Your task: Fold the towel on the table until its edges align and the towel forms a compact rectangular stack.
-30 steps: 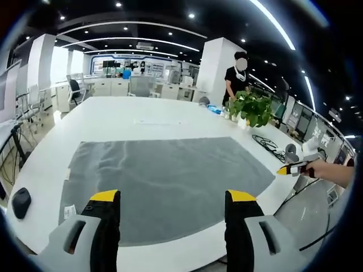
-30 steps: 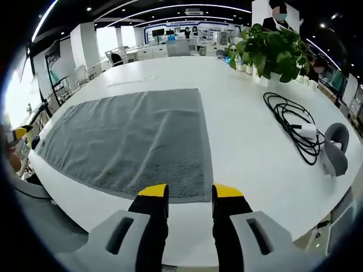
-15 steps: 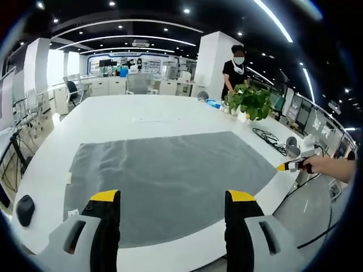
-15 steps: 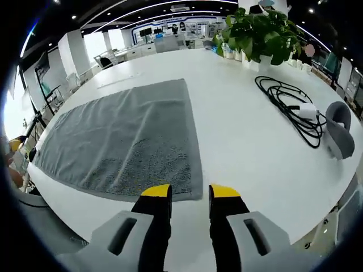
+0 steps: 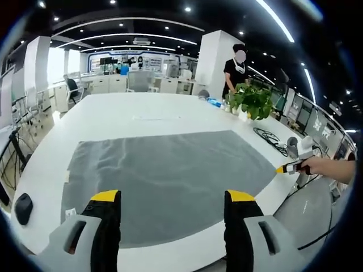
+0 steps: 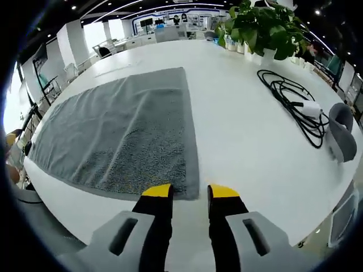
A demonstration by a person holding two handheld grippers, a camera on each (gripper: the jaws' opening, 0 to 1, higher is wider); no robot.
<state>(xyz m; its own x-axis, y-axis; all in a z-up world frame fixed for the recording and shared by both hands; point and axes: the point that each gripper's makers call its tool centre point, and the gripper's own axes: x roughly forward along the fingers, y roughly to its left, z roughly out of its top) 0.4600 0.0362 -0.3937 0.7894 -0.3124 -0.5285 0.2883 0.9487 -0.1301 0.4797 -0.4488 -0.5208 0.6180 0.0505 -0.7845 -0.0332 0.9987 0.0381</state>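
A grey towel (image 5: 164,178) lies spread flat on the white table (image 5: 142,116). My left gripper (image 5: 173,197) hovers over the towel's near edge, jaws wide open and holding nothing. At the right of the left gripper view, a hand holds my right gripper (image 5: 288,167) just off the towel's right corner. In the right gripper view the towel (image 6: 125,127) stretches away to the left. My right gripper (image 6: 189,191) sits right at the towel's near corner, with a narrow gap between the jaws and nothing in it.
A potted plant (image 6: 264,28) stands at the far side, beside a coiled black cable (image 6: 289,99) and a grey rounded object (image 6: 339,133). A black mouse (image 5: 22,207) lies near the table's left edge. A person (image 5: 235,71) stands behind the table.
The right gripper view has closed in on the towel's near corner, and its jaws have narrowed slightly. The left gripper view has barely shifted.
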